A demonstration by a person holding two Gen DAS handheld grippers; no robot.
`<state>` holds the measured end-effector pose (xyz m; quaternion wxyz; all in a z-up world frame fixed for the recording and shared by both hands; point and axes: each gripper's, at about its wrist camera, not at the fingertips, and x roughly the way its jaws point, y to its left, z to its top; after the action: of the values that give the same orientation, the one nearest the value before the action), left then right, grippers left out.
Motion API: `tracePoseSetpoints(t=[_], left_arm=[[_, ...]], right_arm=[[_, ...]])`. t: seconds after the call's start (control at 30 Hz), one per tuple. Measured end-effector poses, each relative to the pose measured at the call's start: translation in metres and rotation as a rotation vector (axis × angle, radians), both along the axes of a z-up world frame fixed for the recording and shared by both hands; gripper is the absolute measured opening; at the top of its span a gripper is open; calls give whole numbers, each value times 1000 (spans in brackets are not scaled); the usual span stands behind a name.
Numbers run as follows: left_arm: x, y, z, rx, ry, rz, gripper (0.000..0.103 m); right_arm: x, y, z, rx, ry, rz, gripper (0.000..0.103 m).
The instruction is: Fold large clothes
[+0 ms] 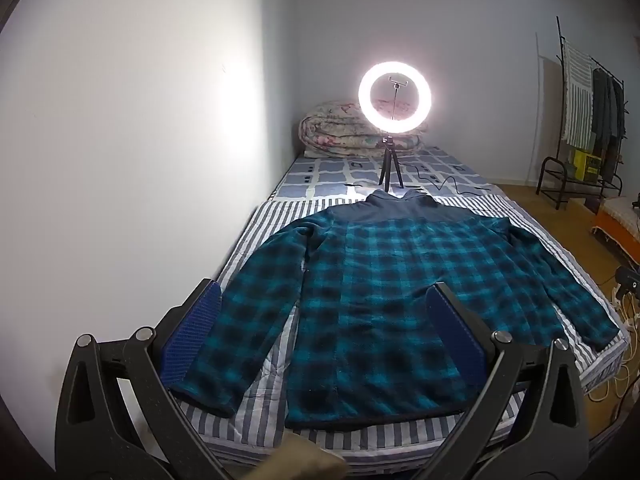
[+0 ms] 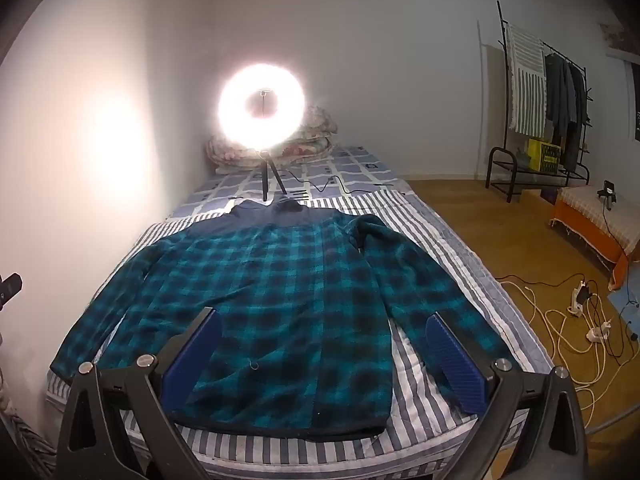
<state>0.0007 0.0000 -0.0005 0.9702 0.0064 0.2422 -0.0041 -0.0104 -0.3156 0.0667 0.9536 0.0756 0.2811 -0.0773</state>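
Both black claws, left gripper (image 1: 323, 334) and right gripper (image 2: 324, 354), gape empty above the flat teal plaid fleece jacket (image 1: 384, 300); folding unstarted, sleeve grasp likely next.

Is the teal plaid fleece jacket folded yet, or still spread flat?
Spread flat. The teal plaid fleece jacket lies open on the striped bed cover, both sleeves angled outward, no fold; both grippers open, holding nothing.

A teal-and-black plaid fleece jacket (image 1: 384, 304) is lying flat and fully spread on the striped bed cover (image 1: 256, 420), back side up as far as one can tell. Its dark navy yoke and collar (image 2: 266, 210) are pointing toward the far end, both sleeves are angling outward and down, and the dark-trimmed hem is sitting nearest the bed's foot.
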Motion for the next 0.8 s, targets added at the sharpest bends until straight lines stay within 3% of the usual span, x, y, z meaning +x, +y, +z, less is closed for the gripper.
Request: tracePoseSetpoints(t=[0.8], left_arm=[[-1,-1,-1,15,-20,4,103]], right_arm=[[1,12,4,-23,-7,8,103]])
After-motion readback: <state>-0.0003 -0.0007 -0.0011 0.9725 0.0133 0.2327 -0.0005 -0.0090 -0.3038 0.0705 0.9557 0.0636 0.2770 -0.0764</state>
